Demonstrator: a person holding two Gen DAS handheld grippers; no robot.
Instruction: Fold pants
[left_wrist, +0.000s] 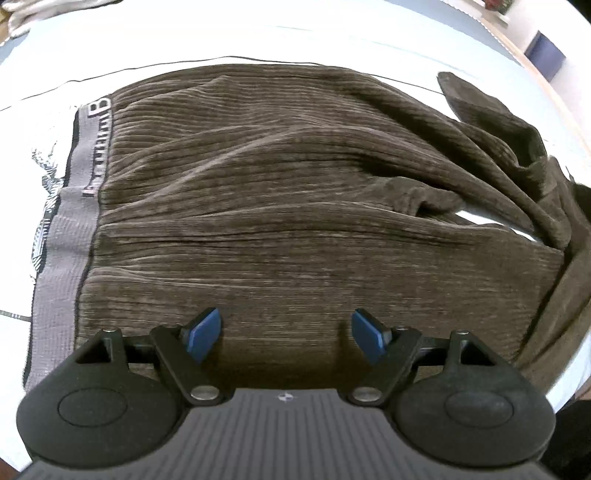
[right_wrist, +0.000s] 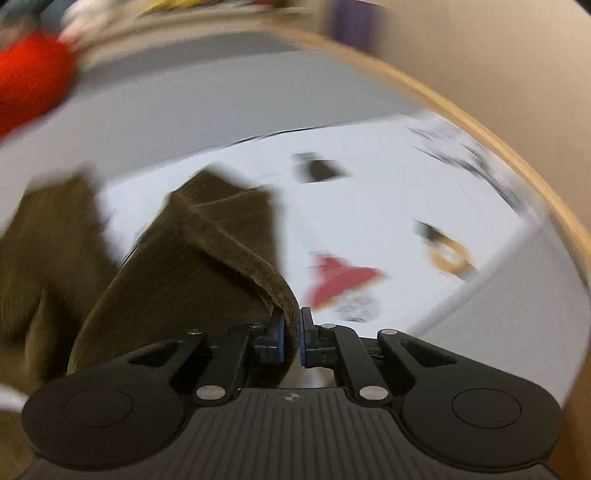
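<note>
While the left tool (left_wrist: 287, 336) gapes above the pants (left_wrist: 295, 206), the right tool (right_wrist: 291, 338) pinches their hem (right_wrist: 258, 269)

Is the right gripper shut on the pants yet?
Shut on them: the right gripper has its blue pads pinching a hem edge of the brown pants.

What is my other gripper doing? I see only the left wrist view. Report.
Observer: The right gripper is shut on the hem of the brown ribbed corduroy pants.
Operator: Say where that leg sits.
Observer: The hem is raised off the white printed sheet.
Operator: Name what lies beyond it.
Observer: A blurred red object at far left, and the table's curved wooden edge.
</note>
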